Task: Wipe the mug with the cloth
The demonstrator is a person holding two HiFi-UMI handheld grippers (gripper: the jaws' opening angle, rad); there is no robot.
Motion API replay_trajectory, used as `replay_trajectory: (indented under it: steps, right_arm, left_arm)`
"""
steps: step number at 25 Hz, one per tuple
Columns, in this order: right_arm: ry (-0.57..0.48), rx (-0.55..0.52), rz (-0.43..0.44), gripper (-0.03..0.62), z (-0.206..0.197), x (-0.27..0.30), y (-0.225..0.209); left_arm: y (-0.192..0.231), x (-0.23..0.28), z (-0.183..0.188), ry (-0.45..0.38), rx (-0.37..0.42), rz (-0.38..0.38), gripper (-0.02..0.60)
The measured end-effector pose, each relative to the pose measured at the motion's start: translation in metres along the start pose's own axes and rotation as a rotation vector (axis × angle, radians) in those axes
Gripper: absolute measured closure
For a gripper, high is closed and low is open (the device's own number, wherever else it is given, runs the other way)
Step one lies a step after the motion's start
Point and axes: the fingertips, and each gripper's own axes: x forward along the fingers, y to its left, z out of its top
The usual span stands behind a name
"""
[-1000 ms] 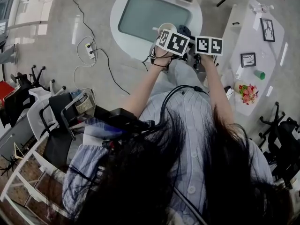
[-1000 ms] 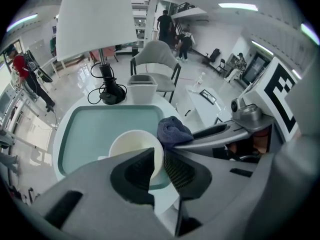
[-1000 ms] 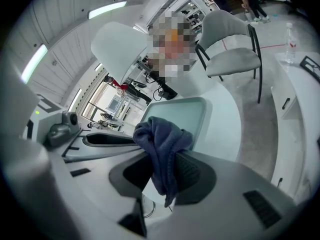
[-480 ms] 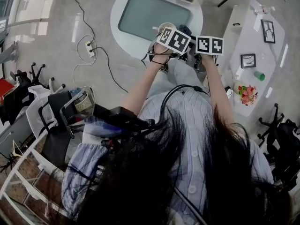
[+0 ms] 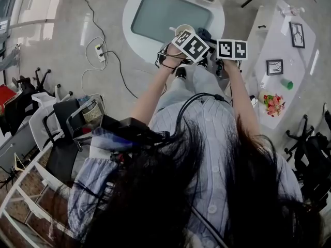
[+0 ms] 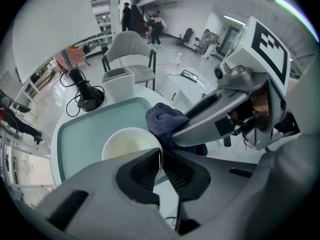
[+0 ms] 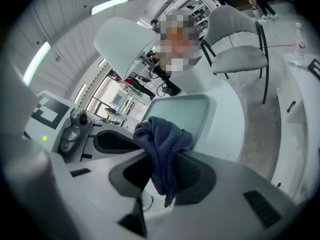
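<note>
Currently left gripper (image 6: 161, 156) pinches white mug (image 6: 125, 145) rim; right gripper (image 7: 161, 171) clamps blue cloth (image 7: 161, 136) just beside mug.

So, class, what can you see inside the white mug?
The mug looks empty: only its pale inner wall shows. The left gripper, clamped on the rim, covers the near part of the inside. The cloth sits outside, by the rim.
</note>
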Motion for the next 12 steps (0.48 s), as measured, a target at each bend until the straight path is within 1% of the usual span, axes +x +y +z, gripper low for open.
replay_trajectory:
  steps: [6, 12]
  right_arm:
    - [0.046, -0.080, -0.027, 0.477, -0.003, 0.003, -0.001]
    - [0.066, -0.121, -0.040, 0.477, 0.000, 0.003, -0.005]
  left_arm:
    - [-0.004, 0.001, -0.009, 0.041, 0.180, -0.022, 0.546]
    - [-0.012, 0.002, -0.022, 0.091, 0.425, -0.051, 0.547]
